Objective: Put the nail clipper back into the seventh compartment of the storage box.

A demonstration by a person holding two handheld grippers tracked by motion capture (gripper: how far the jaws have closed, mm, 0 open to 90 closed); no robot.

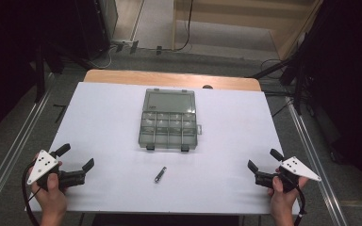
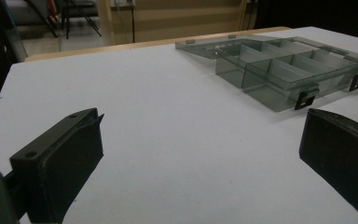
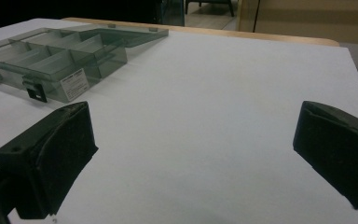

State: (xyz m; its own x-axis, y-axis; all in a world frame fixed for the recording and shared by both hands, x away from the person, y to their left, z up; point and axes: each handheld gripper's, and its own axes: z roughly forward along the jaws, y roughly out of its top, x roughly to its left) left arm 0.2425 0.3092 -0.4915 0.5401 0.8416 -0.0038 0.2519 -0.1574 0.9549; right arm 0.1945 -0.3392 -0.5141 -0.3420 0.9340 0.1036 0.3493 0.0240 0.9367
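Note:
A clear grey compartment box (image 1: 169, 120) lies open at the middle of the white table, its lid folded back on the far side. It also appears in the left gripper view, the box (image 2: 284, 70) at upper right, and in the right gripper view, the box (image 3: 60, 51) at upper left. A small dark metal piece (image 1: 160, 174) lies on the table in front of it. My left gripper (image 1: 77, 157) rests at the near left corner, open and holding nothing. My right gripper (image 1: 264, 159) sits at the near right corner, open with nothing between its jaws.
The white sheet (image 1: 113, 122) covers a wooden tabletop (image 1: 169, 77) whose far edge shows. Metal rails (image 1: 14, 150) run along both sides of the table. Cables and stands lie on the floor beyond.

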